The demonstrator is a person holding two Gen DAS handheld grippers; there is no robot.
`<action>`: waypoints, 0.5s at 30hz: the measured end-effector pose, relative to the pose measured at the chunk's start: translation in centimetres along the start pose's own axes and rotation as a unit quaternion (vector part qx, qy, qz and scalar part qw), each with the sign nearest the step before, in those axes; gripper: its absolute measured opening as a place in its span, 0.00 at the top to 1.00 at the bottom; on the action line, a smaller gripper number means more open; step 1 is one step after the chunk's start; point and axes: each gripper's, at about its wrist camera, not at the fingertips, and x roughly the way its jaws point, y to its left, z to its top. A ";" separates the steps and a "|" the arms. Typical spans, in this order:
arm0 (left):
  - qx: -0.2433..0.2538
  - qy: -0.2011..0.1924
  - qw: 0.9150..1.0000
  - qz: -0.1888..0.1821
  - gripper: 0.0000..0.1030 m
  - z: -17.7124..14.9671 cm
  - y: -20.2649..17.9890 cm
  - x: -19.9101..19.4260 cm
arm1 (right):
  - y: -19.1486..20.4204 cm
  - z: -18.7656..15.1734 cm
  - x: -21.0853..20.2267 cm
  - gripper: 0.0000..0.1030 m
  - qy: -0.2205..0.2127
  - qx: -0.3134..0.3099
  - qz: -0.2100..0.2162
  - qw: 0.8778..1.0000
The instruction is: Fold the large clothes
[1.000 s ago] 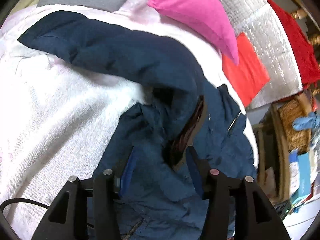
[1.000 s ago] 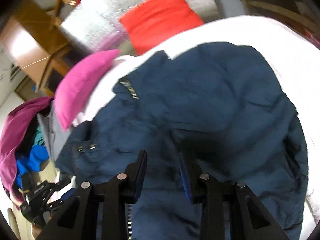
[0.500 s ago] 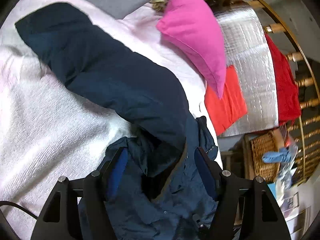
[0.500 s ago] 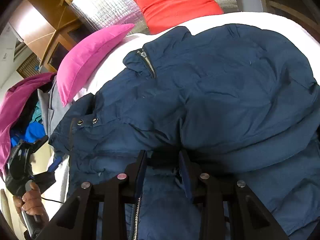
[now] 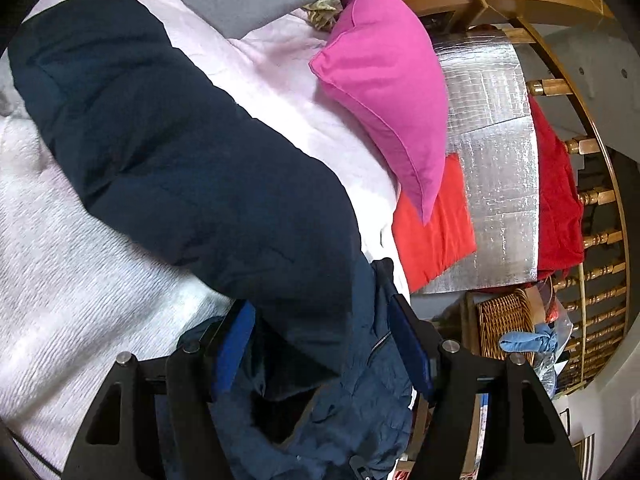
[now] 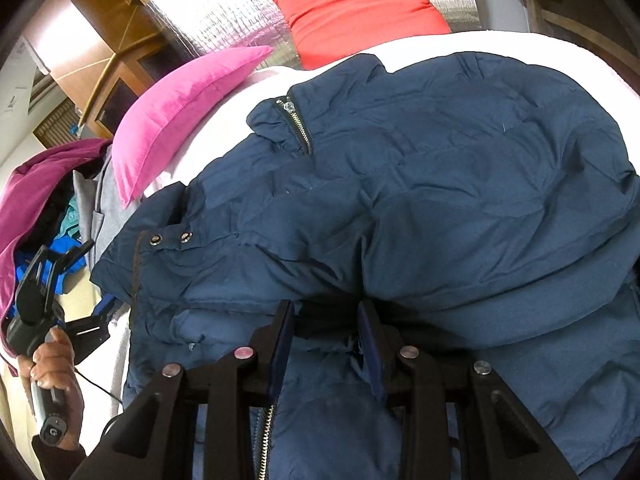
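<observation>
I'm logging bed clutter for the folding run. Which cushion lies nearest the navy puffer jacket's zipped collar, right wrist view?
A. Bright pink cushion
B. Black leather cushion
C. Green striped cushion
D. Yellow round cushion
A: the bright pink cushion lies just left of the zipped collar of the navy puffer jacket; the only other one is an orange-red cushion, farther up.

Matt navy quilted cloth jacket (image 6: 440, 184) with metal zip, ribbed white knit blanket (image 5: 80, 280), smooth pink fabric cushion (image 5: 384, 80), shiny silver foil sheet (image 5: 492, 168), woven wicker basket (image 5: 504, 320)
</observation>
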 end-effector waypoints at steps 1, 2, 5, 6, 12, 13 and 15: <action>0.001 0.000 1.000 0.000 0.33 0.0 0.0 0.2 | 0.0 0.0 0.0 0.65 0.000 0.000 0.000 1.000; 0.001 -0.002 1.000 0.002 0.35 0.1 -0.1 0.3 | 0.0 0.0 0.0 0.65 0.000 0.000 0.000 1.000; 0.003 -0.005 1.000 0.018 0.60 0.3 0.0 0.8 | -0.1 0.0 0.0 0.65 0.001 0.000 0.001 1.000; 0.002 -0.004 1.000 0.024 0.63 0.5 0.0 1.0 | -0.1 0.0 0.0 0.65 0.001 0.001 0.001 1.000; 0.032 -0.055 0.998 0.026 0.77 0.3 -2.0 -1.6 | -0.1 0.1 0.0 0.65 0.004 0.008 0.002 1.000; 0.043 -0.064 0.997 0.028 0.77 0.3 -2.6 -2.1 | -0.2 0.2 -0.1 0.65 0.002 0.015 0.006 1.000; 0.064 -0.079 0.994 0.032 0.78 0.3 -3.6 -3.2 | -0.3 0.3 -0.5 0.64 -0.007 0.028 0.018 0.999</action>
